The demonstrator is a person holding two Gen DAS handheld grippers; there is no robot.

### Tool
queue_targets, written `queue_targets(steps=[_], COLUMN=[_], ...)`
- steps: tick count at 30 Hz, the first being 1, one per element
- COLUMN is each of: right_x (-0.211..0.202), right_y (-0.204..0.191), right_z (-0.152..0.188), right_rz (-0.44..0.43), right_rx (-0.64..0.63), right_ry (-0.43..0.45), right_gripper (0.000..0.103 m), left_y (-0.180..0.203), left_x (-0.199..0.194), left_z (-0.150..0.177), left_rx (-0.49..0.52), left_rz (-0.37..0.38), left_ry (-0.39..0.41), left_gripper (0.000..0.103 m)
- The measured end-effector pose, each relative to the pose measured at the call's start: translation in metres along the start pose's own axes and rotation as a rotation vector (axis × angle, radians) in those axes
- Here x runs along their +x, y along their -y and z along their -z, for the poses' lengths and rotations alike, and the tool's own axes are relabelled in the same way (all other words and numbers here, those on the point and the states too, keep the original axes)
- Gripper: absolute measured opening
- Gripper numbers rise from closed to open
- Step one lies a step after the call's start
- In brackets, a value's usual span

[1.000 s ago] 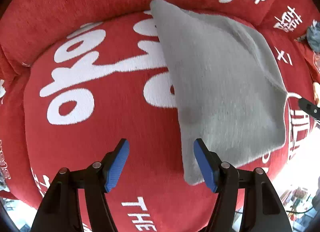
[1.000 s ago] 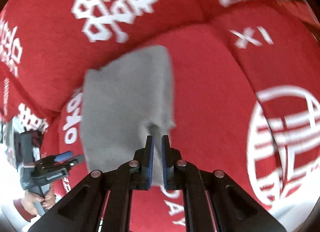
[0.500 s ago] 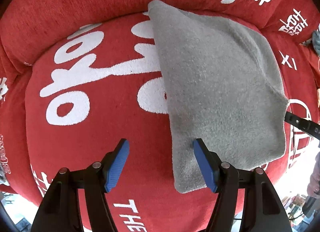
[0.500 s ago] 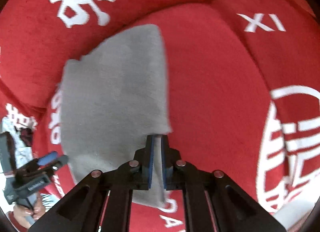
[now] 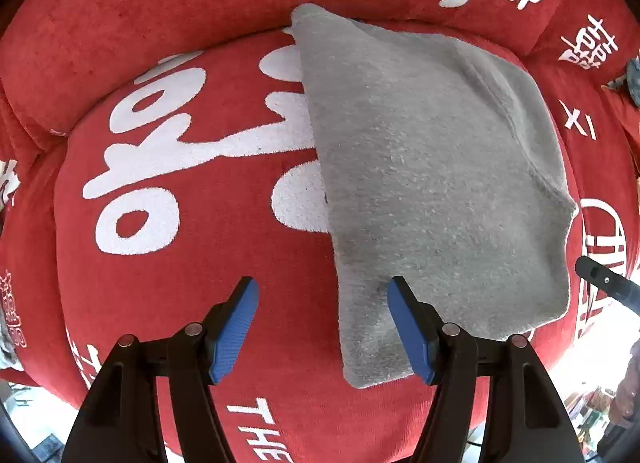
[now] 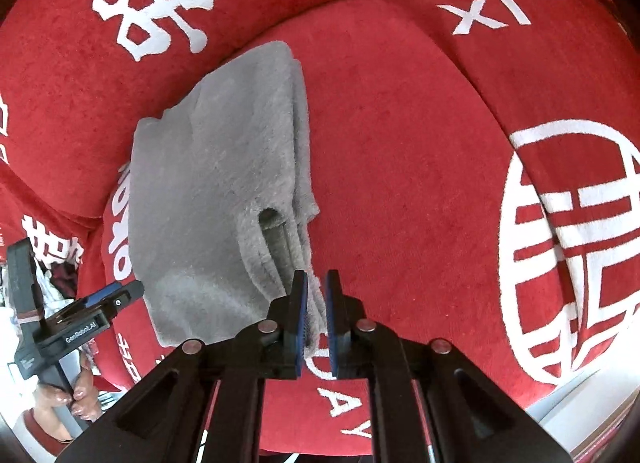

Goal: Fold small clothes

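- Lower now than a second ago, the grey cloth lies folded on the red cushion; left tongs hover released above its near-left edge.
- Right view: right tongs clenched on the cloth's near corner, its layers draped left of them.

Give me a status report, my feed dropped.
Left hand-held gripper open, empty, above the cushion. Right hand-held gripper pinching grey cloth at its corner. Cloth half-folded. Nothing in the way.
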State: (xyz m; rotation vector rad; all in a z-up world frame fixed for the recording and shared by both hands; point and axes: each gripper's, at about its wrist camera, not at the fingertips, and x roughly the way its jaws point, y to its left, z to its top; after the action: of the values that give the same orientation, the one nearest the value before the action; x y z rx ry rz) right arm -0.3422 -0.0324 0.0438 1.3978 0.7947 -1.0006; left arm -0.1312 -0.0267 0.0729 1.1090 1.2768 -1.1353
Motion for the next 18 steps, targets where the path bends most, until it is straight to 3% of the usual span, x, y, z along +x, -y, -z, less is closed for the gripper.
queue_targets(steps=[1, 3, 8, 12, 13, 14, 18], right_x=[0.0004, 0.0023, 0.0038, 0.0019, 0.0013, 0.0006, -0.0004], right_y=[-0.0001, -0.0022, -0.0019, 0.0019, 0.0021, 0.0024, 0.0040], right_z=[0.0003, 0.0004, -0.0010, -0.0013, -0.0013, -0.0011, -0.0027], right_rz=[-0.003, -0.007, -0.013, -0.009, -0.007, -0.006, -0.007], right_rx=[0.000, -0.004, -0.006, 0.000, -0.001, -0.001, 0.000], right_ry=[-0.002, -0.005, -0.007, -0.007, -0.006, -0.004, -0.001], right_gripper=[0.010, 0.010, 0.011, 0.021, 0.024, 0.028, 0.035], left_y=[0.0011, 0.0028, 0.0047, 0.0041, 0.0040, 0.0041, 0.0023], left_x=[0.0005, -0.0007, -0.0005, 0.0008, 0.0010, 0.0010, 0.0007], left_z=[-0.0004, -0.0002, -0.0003, -0.0018, -0.0018, -0.0020, -0.0045], left_rx=[0.007, 0.011, 0.014, 0.010, 0.011, 0.011, 0.011], left_rz=[-0.003, -0.008, -0.018, -0.021, -0.024, -0.029, -0.030], left_ry=[-0.002, 0.002, 0.001, -0.001, 0.000, 0.001, 0.014], left_gripper=[0.070, 0.086, 0.086, 0.087, 0.092, 0.103, 0.103])
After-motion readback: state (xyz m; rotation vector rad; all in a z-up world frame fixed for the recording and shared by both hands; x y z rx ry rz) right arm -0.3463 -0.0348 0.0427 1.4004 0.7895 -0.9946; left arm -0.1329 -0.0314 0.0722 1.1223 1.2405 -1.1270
